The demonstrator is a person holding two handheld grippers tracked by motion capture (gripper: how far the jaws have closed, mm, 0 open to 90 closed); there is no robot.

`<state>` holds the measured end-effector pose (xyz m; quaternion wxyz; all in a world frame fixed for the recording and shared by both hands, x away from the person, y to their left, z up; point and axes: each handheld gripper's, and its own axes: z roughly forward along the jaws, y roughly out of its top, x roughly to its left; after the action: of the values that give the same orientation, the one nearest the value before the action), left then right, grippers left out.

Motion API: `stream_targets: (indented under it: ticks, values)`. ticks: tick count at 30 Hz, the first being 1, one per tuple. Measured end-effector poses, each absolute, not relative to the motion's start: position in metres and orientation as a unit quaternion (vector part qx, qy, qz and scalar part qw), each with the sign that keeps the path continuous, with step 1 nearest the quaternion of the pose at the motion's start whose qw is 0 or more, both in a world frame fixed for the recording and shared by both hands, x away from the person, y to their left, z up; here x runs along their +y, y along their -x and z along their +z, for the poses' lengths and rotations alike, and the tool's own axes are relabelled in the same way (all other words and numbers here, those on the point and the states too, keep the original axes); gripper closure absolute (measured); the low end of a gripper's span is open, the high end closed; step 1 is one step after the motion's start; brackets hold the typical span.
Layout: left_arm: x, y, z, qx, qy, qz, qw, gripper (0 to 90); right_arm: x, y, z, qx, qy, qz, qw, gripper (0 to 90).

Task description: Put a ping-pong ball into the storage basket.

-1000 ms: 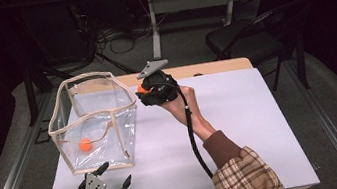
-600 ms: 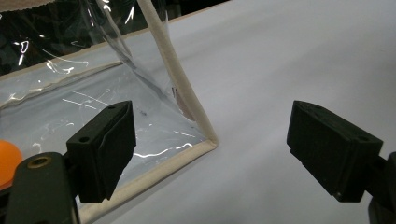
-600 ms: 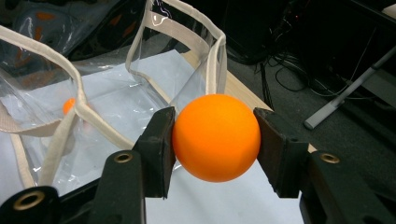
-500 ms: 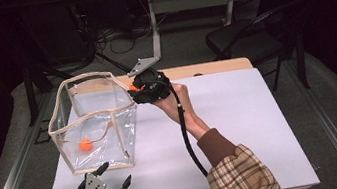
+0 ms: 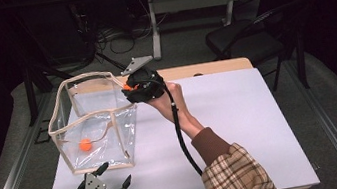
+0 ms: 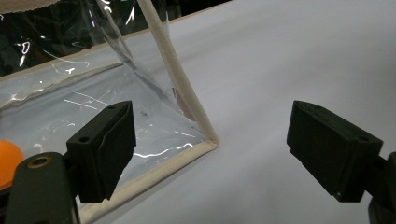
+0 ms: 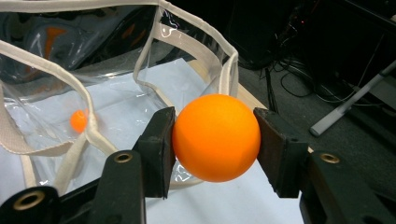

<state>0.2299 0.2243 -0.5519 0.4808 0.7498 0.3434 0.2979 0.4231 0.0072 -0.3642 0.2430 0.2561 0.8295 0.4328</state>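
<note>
A clear plastic bag (image 5: 92, 121) with cream trim stands open at the table's left. One orange ball (image 5: 84, 145) lies on its floor, also seen through the plastic as a small orange ball (image 7: 78, 120). My right gripper (image 5: 130, 86) hovers at the bag's right rim, shut on a second orange ball (image 7: 216, 137), both pads pressing its sides. My left gripper (image 5: 113, 179) rests at the table's front left edge, jaws wide apart with nothing between them. Its view looks at the bag's lower corner (image 6: 205, 140).
The white table (image 5: 242, 129) stretches to the right of the bag. A person's plaid sleeve (image 5: 237, 177) and the right gripper's black cable (image 5: 180, 133) cross its middle. Beyond the far edge stand a chair (image 5: 249, 37) and a desk frame.
My right gripper has carried its ball leftward and slightly up, from beside the bag to its right rim. The left gripper has stayed still.
</note>
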Motion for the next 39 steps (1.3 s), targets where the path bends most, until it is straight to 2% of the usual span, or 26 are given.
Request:
stream_targets:
  ticks: [39]
  values:
    - [0.224,-0.23,-0.552,0.343,-0.75,0.296,0.482,15.8,0.041,-0.438,-0.382,0.845,-0.251,0.423,0.211,50.3]
